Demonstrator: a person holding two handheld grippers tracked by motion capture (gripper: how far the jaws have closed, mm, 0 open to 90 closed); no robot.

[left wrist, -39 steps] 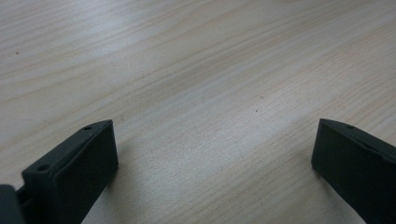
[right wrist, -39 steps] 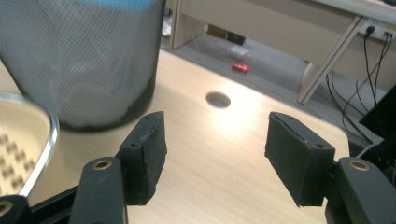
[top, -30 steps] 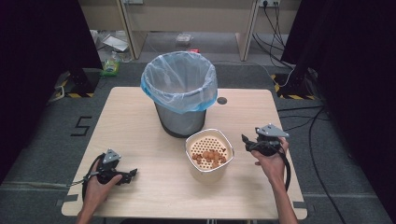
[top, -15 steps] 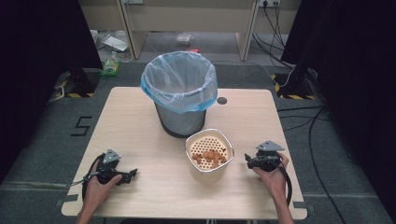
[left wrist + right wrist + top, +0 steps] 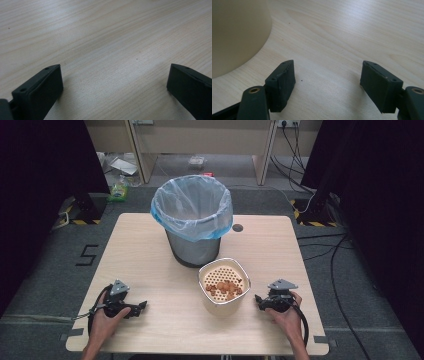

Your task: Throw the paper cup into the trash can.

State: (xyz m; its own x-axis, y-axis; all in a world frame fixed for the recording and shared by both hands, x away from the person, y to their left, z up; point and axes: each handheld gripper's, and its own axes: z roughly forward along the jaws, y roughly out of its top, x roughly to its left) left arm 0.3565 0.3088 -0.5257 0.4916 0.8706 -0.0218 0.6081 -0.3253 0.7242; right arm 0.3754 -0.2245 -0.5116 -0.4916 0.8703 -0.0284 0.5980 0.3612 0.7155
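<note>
**Both grippers rest spread on the table beside the cream strainer bowl**

Grey carpet and dark curtains surround your pale wooden table (image 5: 150, 250) in the high view. At the far middle of the table stands a grey bin (image 5: 192, 222) lined with a blue plastic bag. Just in front of it, nearer to you, sits a cream strainer bowl (image 5: 224, 286) with a perforated inside and a small heap of brown bits (image 5: 226, 286) in it. Your left gripper (image 5: 142, 305) lies at the near left of the table, well apart from the bowl, with your left hand (image 5: 104, 317) around its body. Your right gripper (image 5: 258, 298) lies at the near right, its tips pointing at the bowl and just beside its wall, with your right hand (image 5: 286, 316) behind it.

From the left gripper view, you look along the two black jaws at bare wood grain; the left gripper (image 5: 113, 75) has its jaws spread wide with nothing between them, both low over the table.

From the right gripper view, the right gripper (image 5: 327, 75) also has its jaws spread wide apart and holds nothing. The bowl's cream outer wall (image 5: 237, 32) stands at the upper left, near the left-hand jaw but apart from it, and plain tabletop (image 5: 362, 30) lies beyond.
</note>
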